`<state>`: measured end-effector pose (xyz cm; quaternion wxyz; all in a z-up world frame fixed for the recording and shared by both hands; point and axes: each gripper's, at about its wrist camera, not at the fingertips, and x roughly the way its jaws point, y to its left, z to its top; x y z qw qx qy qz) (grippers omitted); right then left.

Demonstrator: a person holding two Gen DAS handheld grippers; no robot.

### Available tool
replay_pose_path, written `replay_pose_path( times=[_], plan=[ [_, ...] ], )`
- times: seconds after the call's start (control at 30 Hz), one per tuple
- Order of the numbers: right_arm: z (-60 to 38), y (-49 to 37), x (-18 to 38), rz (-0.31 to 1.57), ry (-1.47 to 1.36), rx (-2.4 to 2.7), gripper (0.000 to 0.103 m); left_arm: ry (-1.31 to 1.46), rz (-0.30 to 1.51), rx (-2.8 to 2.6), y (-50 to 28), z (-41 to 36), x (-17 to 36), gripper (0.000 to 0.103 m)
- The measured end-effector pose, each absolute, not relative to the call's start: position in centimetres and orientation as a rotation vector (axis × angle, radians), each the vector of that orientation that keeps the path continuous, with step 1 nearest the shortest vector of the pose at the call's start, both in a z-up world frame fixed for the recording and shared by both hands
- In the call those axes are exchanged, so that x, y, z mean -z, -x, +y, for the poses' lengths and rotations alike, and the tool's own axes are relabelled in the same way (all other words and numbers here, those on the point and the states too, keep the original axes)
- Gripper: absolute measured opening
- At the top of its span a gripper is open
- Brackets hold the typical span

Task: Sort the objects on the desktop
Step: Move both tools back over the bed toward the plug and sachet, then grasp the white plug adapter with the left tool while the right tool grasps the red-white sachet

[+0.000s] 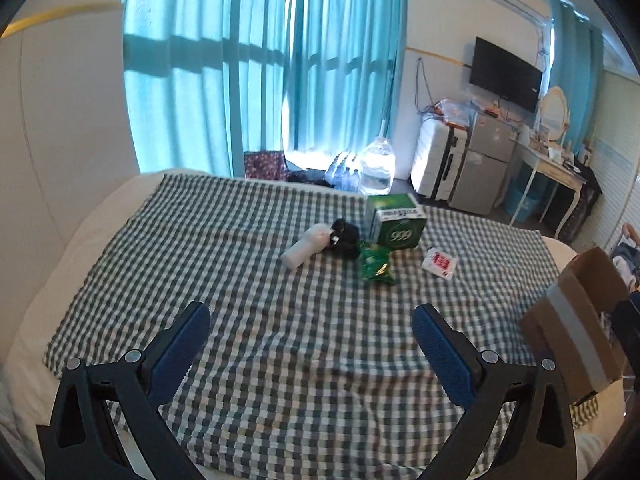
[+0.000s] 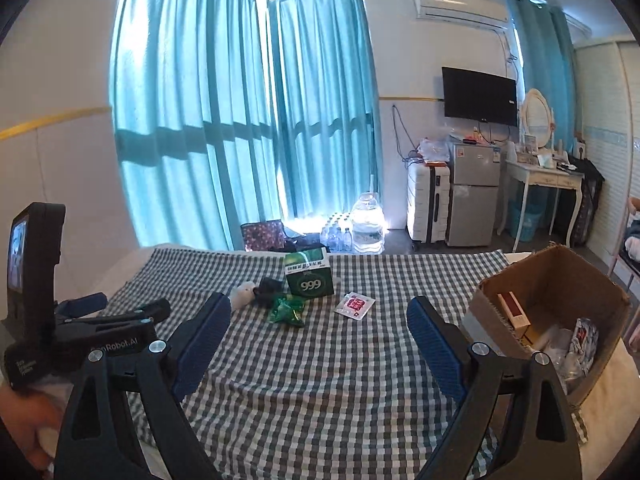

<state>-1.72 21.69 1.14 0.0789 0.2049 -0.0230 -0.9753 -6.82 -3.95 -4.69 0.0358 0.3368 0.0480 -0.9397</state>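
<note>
- Currently between picks: left gripper [image 1: 311, 344] and right gripper [image 2: 319, 338] fingers spread, empty.
- Next, likely: red-white sachet [image 2: 354, 305], just right of green 999 box [image 2: 309, 272], into cardboard box [image 2: 600, 304].

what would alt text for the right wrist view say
The open right gripper hovers empty over a green checked cloth, facing a green 999 box, a green packet and a red-and-white sachet. A partly filled cardboard box sits right; the left gripper is at left.
</note>
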Motion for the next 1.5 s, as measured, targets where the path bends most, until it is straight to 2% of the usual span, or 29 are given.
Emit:
replay_pose_path(
  times=[0.17,0.5,0.73,1.1,1.5],
  plan=[
    [21.4,3.7,1.1,-0.113,-0.698,2.895,0.090,-1.065,0.216,2.872,8.0,-5.6,7.7,0.103],
    [21.2,8.3,5.3,-0.155,-0.846,2.892,0.090,-1.109,0.239,2.826,11.8,-6.3,11.3,0.103],
    [21.6,8.6,6.0,-0.169,-0.892,2.911,0.090,-1.102,0.180,2.872,11.9,-6.2,10.4,0.103],
    [21.1,9.4,4.0,-0.195,-0.804,2.920,0.090,-1.022,0.245,2.866,13.2,-7.6,10.1,0.103],
    [20.9,19.9,11.0,-0.253,-0.970,2.947,0.090,-1.039,0.188,2.855,22.7,-6.8,17.3,0.103]
  ],
)
